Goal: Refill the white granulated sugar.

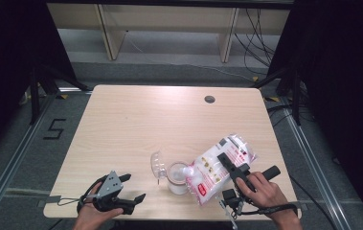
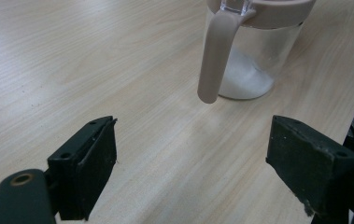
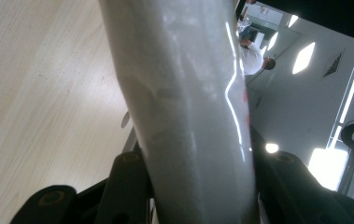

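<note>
Near the table's (image 1: 121, 120) front left corner the left gripper (image 1: 132, 188) rests with its jaws wide apart and nothing between them, aimed at the jar (image 1: 177, 178). The jar stands by the front edge, near its middle, lid (image 1: 158, 165) tipped open and white powder in the bottom. Just right of it, the right gripper (image 1: 231, 167) is clamped on the bag (image 1: 220, 165), which tilts with its lower end touching the jar's rim.

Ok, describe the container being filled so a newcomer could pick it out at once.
On the light wooden table, look at the near edge, between the two hands. There stands a clear plastic jar with a beige rim, handle and hinged-open clear lid, white grains at its bottom. Unlike the printed white bag tipped at its mouth, it is rigid and see-through.
</note>
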### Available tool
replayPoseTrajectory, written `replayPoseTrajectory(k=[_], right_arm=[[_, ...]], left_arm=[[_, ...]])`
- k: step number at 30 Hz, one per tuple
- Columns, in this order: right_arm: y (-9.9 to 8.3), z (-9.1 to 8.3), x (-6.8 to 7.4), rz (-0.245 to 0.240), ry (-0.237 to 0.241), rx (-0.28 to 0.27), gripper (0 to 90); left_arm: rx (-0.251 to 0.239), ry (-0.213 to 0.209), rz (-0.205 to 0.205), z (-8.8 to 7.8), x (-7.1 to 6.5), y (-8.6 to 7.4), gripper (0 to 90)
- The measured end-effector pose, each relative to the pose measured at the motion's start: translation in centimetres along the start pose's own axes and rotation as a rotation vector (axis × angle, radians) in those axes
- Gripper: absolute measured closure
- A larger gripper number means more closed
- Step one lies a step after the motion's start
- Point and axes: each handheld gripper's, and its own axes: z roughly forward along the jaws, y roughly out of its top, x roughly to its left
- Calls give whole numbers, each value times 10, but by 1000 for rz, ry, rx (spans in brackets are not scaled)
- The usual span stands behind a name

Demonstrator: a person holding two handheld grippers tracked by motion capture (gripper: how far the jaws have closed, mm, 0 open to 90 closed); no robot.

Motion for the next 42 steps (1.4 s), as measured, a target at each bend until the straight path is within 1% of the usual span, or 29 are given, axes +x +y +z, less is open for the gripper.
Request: replayPoseTrajectory(k=[1,3,4,5,6,7,8,10,15,16,18,19,20,21,22,23,24,25,27,28,29,30,32,34,36,37,38,41,42], right_arm=[[0,1,0,0,-12,-10,654],[0,0,1,14,-13,-4,654],[0,0,0,15,-9,-7,654],[0,0,-1,-2,-13,-21,654],[0,0,-2,0,-15,-21,654],[0,0,-1,13,-11,-15,654],[0,-1,-1,26,-11,-11,655],[0,0,-1,29,-14,-13,655],[0,0,-1,30,-13,-14,655],[0,1,-3,5,-22,-28,655],[-1,0,-1,31,-7,-6,655],[-1,0,0,25,1,-6,655],[-1,1,0,12,-13,-19,655],[-1,1,0,16,-10,-16,655],[-1,1,1,20,-9,-15,655],[-1,1,-1,13,-1,-15,655],[0,2,-2,-4,-6,-25,655],[0,1,0,14,-11,-19,656],[0,1,0,24,-5,-22,655],[0,1,-2,9,-6,-24,655],[0,1,-2,5,-9,-26,656],[-1,1,-1,11,-5,-20,655],[-1,1,-1,11,-16,-28,656],[-2,0,1,31,-12,-14,656],[-2,1,1,24,-14,-20,656],[-2,1,1,35,-12,-16,656],[-2,1,2,36,-12,-15,656],[-2,1,-1,12,-14,-26,656],[-3,1,-1,13,-7,-20,657]], left_arm=[[-5,-2,-24,0,-2,0,155],[-6,-1,-24,0,-1,0,155],[-5,0,-16,0,0,0,155],[-5,1,-15,0,0,0,156],[-5,0,-12,0,0,0,155],[-5,1,-26,0,-1,-1,155],[-5,1,-21,0,-1,-1,155],[-7,7,-27,-1,-1,-1,156],[-4,7,-28,-1,-1,-1,156],[-3,7,-29,-1,-1,-1,155],[-3,6,-30,0,-1,-1,155],[-3,6,-30,0,-1,-1,155],[-4,5,-18,0,0,0,155],[-5,5,-1,0,1,0,155],[-10,2,-5,0,1,0,156],[-10,-2,-7,1,1,0,155],[-12,-1,-7,1,1,0,155],[-15,1,-37,1,0,-1,156],[-11,7,-28,0,1,0,155],[-6,13,-33,-1,1,0,155],[-12,7,-30,-1,2,0,156],[-17,5,-10,0,3,1,156],[-4,11,-6,-1,3,1,155],[-13,7,-8,0,3,1,156],[-2,16,-2,0,3,0,156],[-7,19,-6,1,3,0,156],[-3,22,-28,0,2,0,156],[-7,21,-25,0,3,0,156],[-4,19,-28,0,2,0,156]])
